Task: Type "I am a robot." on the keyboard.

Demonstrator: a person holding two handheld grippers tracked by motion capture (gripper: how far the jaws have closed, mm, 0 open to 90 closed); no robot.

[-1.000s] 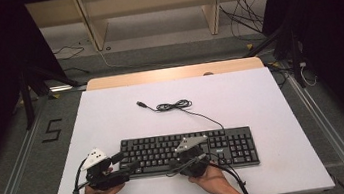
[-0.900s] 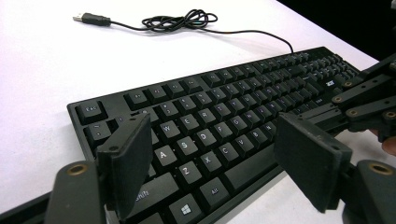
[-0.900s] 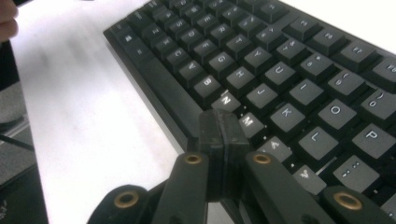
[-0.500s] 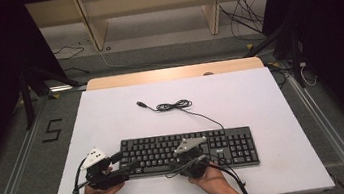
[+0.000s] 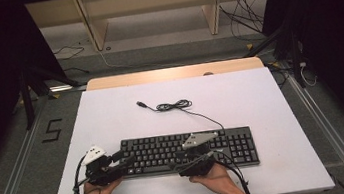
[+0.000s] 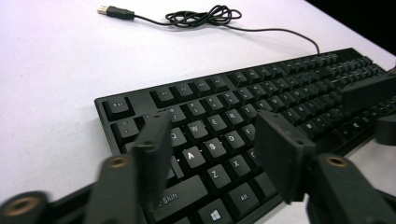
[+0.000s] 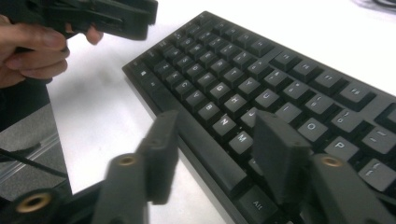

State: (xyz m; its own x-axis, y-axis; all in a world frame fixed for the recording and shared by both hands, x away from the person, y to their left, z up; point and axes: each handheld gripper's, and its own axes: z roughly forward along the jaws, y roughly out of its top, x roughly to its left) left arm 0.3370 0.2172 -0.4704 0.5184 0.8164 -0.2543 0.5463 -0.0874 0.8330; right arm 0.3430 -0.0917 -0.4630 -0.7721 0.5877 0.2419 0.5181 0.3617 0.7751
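A black keyboard (image 5: pixel 187 148) (image 6: pixel 280 88) (image 7: pixel 261 65) lies flat near the front of the white table (image 5: pixel 260 95). Its thin cable (image 5: pixel 173 106) (image 6: pixel 201 16) is coiled behind it and ends in a loose USB plug. My left gripper (image 5: pixel 125 159) (image 6: pixel 215 135) hovers over the keyboard's left end. Its jaws have just been closing and stand apart above the letter keys, gripping nothing. My right gripper (image 5: pixel 182 157) (image 7: pixel 217 130) sits over the front middle near the space bar. Its jaws have just been opening, with nothing between them.
The left hand (image 7: pixel 32 46) and its gripper show at the top left of the right gripper view. A wooden strip (image 5: pixel 172 73) edges the table's far side. Behind it stand shelf legs (image 5: pixel 211 8) and loose cables (image 5: pixel 246 21) on the floor.
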